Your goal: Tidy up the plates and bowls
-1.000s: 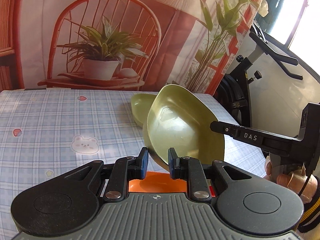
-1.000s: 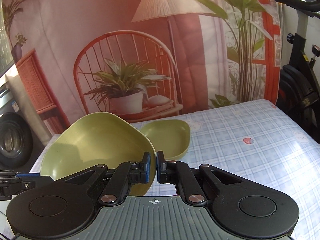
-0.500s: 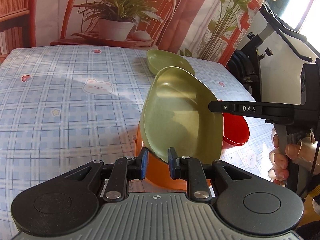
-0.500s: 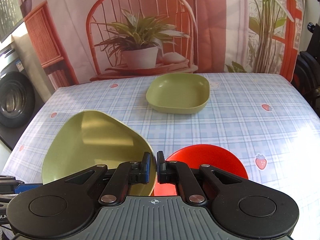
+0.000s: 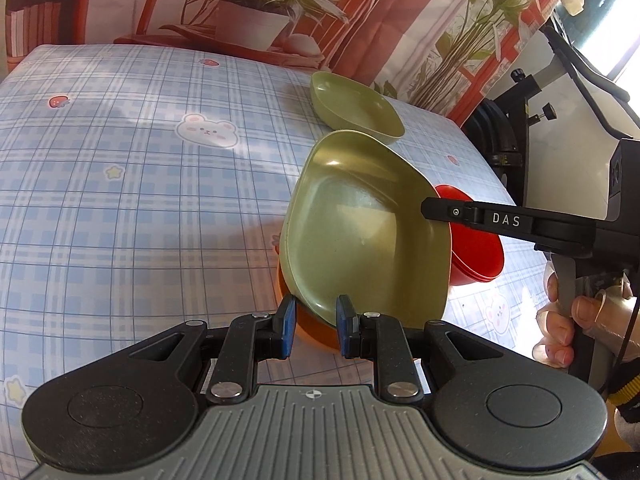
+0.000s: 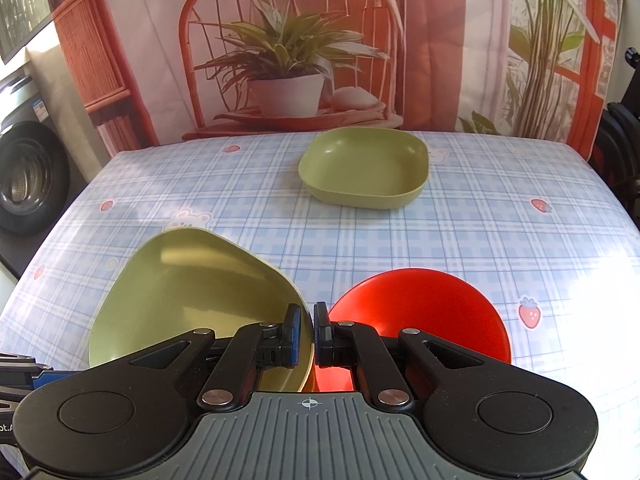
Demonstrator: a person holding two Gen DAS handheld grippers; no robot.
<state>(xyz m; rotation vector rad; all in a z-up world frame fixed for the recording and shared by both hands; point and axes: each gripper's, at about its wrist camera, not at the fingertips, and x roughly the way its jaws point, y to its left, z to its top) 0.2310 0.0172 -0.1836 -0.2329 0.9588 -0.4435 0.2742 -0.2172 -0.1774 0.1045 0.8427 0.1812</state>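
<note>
A green square plate [image 5: 368, 232] hangs tilted low over the table, held by both grippers. My left gripper [image 5: 316, 320] is shut on its near rim. The right gripper [image 6: 307, 332] is shut on its right rim [image 6: 192, 292], and one of its fingers [image 5: 492, 220] shows from the side in the left wrist view. Under the plate's near edge lies an orange dish [image 5: 308, 332]; I cannot tell whether they touch. A red bowl [image 6: 420, 312] sits on the table just right of the plate. A deeper green square bowl [image 6: 364, 164] stands alone further back.
The table [image 5: 120, 200] wears a blue checked cloth with bear and strawberry prints. A printed backdrop hangs behind it. An exercise bike [image 5: 520, 120] stands off the right side, a washing machine [image 6: 28, 176] off the left. A person's hand [image 5: 560, 320] grips the right handle.
Both grippers came down towards the table with the green plate between them and tipped to look downward. The red bowl and orange dish came into view below.
</note>
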